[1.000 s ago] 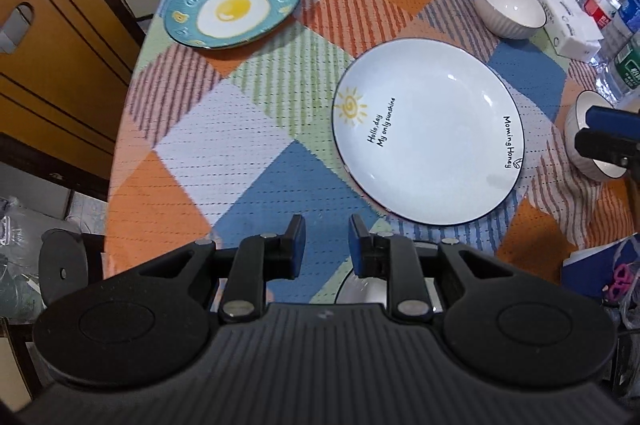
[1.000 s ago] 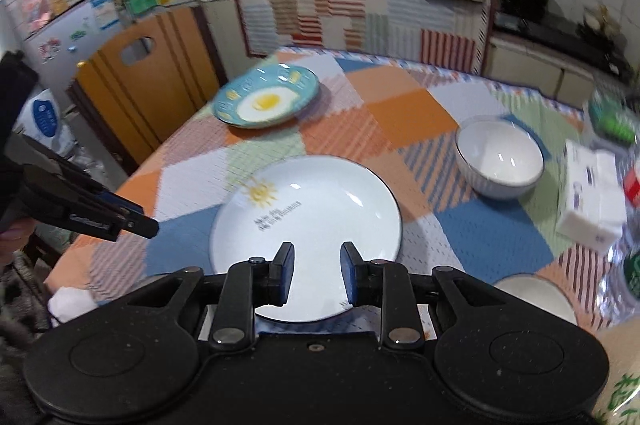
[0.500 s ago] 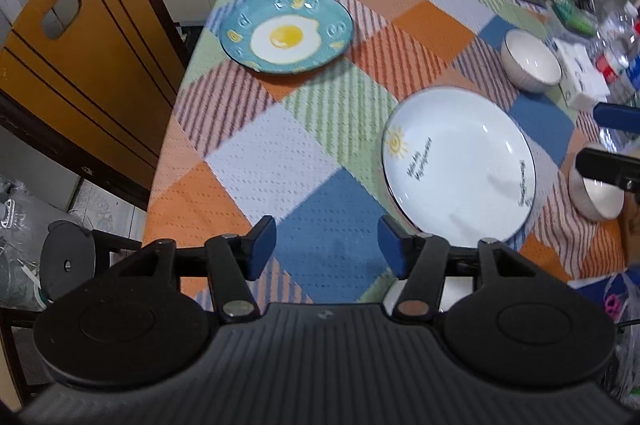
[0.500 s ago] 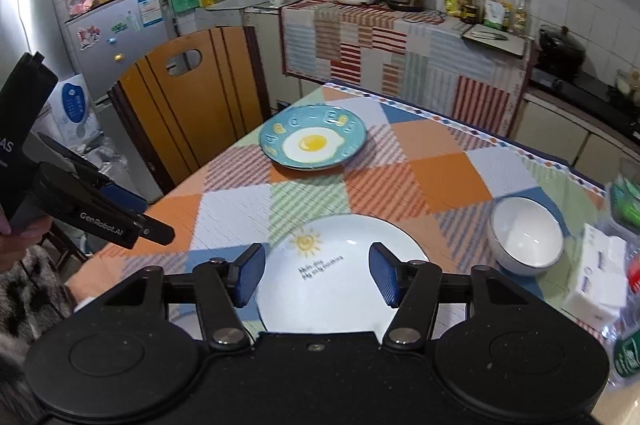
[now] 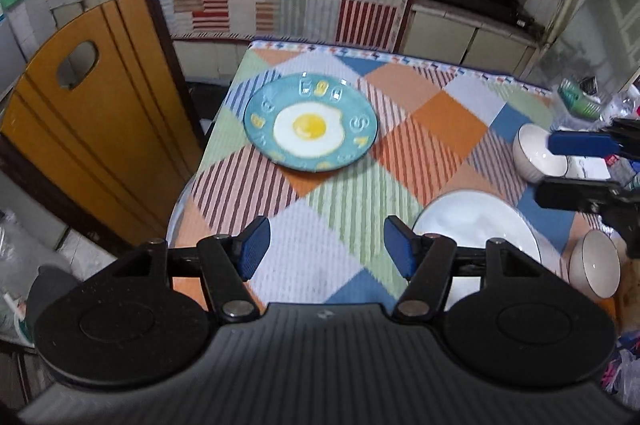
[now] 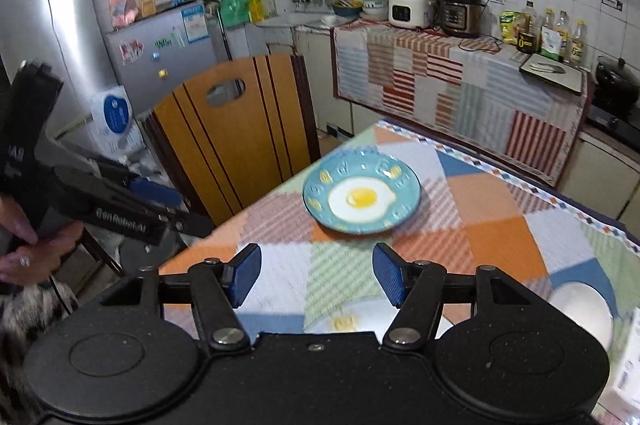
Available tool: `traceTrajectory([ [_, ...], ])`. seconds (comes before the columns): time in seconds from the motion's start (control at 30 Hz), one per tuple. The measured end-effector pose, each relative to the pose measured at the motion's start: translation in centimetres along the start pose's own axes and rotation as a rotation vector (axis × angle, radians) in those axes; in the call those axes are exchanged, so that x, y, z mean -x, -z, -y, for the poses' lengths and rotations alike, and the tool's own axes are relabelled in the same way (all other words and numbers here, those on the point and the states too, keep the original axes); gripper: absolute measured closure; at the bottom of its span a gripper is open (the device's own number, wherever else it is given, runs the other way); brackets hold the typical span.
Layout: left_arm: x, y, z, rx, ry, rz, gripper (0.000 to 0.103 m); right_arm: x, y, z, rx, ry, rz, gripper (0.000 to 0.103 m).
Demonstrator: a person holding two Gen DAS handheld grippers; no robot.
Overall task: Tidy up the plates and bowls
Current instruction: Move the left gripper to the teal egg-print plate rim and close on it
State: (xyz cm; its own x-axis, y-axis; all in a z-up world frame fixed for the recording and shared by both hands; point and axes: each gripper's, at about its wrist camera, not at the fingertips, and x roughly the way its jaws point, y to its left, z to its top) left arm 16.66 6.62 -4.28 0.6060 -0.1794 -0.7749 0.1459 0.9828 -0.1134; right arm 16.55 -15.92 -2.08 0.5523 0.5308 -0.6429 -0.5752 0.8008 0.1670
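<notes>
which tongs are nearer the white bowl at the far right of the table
Right. The right tongs hang open over the white bowl; the left tongs sit back at the near edge, well to its left.

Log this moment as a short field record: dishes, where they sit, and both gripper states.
surface: table with patchwork cloth
blue egg plate: far left part of table, flat, untouched
white plate: near right, flat
bowls: one ribbed white bowl far right; one small bowl near right edge
stacking: none, all dishes lie apart
left gripper: open, empty, above the near table
right gripper: open, empty, above the near table
</notes>
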Motion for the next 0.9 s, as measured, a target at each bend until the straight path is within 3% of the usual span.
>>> traceTrajectory([
  [0.1, -1.3, -0.7, -0.5, -0.006, 0.001, 0.025, 0.041, -1.9, -1.1, 0.9, -0.005, -0.003, 0.008, 0.035],
  [0.23, -3.9, -1.6, -1.8, 0.019, -0.009, 0.056, 0.041, -5.7, -2.5, 3.2, -0.041, -0.027, -0.047, 0.035],
  [0.43, -8.7, -2.2, -5.0, 0.112, -0.078, 0.114, 0.041, -11.6, -2.1, 6.4, -0.107, -0.043, -0.107, 0.035],
  [0.73, -14.8, -2.8, -9.2, 0.274, -0.089, 0.12, 0.041, -18.7, -0.4, 10.0, -0.33, -0.072, -0.176, 0.035],
  [0.83, -16.5, -2.9, -9.8, 0.345, -0.14, 0.085, 0.043, -20.6, 0.1, 11.7, -0.457, -0.092, -0.187, 0.035],
  [0.9, -17.0, -2.6, -9.9, 0.397, -0.118, 0.086, 0.043, -21.1, 0.6, 12.6, -0.537, -0.105, -0.164, 0.036],
])
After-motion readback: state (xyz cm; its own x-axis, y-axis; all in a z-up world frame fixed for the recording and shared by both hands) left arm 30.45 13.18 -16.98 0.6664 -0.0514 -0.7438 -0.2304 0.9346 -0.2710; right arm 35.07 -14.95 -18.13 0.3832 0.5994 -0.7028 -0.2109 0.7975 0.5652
